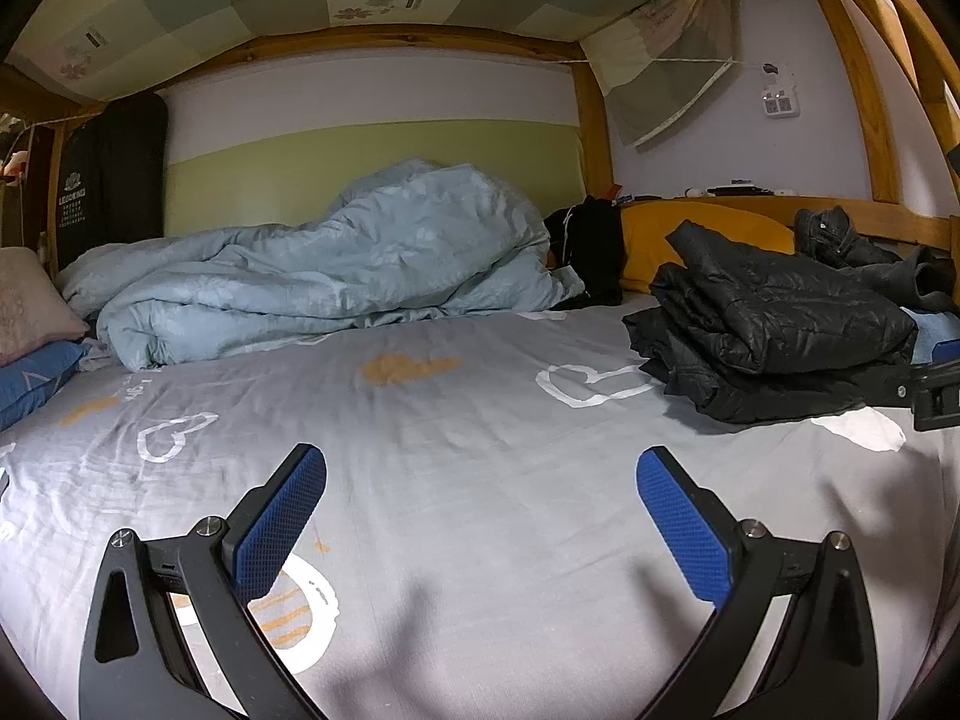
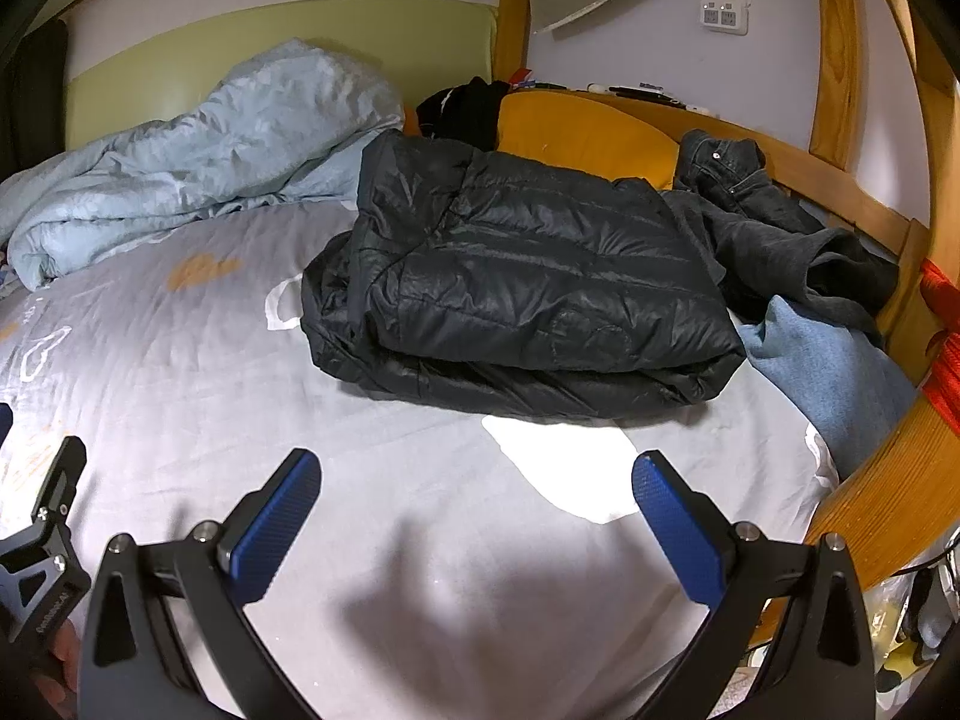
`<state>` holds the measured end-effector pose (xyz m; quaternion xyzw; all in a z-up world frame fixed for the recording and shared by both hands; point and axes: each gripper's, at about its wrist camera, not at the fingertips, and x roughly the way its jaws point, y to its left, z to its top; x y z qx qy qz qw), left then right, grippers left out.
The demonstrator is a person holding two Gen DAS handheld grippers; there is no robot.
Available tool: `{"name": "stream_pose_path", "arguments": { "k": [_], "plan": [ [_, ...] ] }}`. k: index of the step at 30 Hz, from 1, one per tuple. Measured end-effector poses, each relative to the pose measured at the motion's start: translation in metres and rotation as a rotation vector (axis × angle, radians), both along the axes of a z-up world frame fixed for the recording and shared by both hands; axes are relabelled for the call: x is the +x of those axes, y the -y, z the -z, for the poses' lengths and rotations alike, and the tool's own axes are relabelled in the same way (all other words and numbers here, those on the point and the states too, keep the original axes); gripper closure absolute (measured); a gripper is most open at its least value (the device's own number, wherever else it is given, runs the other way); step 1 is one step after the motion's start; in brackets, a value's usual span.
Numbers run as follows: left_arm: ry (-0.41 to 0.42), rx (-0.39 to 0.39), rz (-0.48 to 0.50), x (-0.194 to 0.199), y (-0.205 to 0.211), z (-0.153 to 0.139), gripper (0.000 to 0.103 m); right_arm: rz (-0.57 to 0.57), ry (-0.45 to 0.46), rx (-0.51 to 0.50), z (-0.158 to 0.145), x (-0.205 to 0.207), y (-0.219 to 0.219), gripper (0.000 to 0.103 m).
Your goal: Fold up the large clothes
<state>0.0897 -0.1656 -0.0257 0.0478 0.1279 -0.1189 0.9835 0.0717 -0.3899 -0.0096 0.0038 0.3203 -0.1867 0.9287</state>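
Left wrist view: looks forward between its own fingers, low over the sheet, facing the far wall; the duvet lies ahead, the jacket far right.
Right wrist view: same low forward aim, set further right; the jacket lies near and central, the duvet at upper left.
Shared area: sheet, duvet, jacket, yellow pillow, wall socket.
Cross-sight: each view catches part of the other gripper at its edge.
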Motion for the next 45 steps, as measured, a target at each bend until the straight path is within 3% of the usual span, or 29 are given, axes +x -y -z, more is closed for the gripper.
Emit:
{"name": "stream_pose_path", "arguments": {
  "k": [45],
  "plan": [
    [-0.044, -0.054, -0.035, 0.011, -0.009, 0.000, 0.000, -0.015, -0.023, -0.021, 0.002, 0.001, -0.006, 0.000]
  ]
}}
